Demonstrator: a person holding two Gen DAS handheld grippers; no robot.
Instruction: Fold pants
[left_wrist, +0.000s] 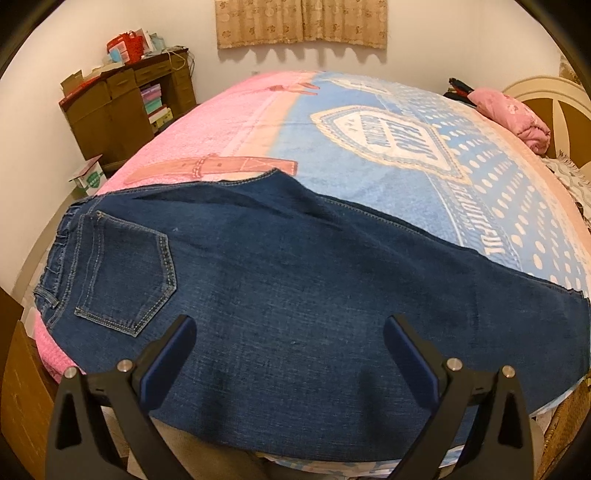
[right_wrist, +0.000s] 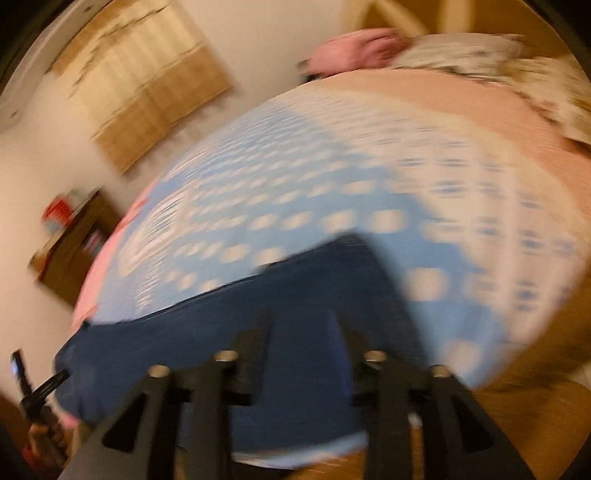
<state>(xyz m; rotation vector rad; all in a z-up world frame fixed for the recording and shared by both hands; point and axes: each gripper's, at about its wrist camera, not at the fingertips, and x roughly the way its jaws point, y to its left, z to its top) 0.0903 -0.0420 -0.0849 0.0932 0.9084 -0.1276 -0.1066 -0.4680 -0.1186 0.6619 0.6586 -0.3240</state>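
Jeans (one pair) on bed.

Your left gripper has matte black, triangular-framed arms with cut-out slots, each carrying two round silver screw heads. Its fingers are faced with dark blue pads toward 12 o'clock. Your right gripper, heavily blurred, shows the same black frame, triangular cut-outs and four silver screws; its pad colour cannot be made out.
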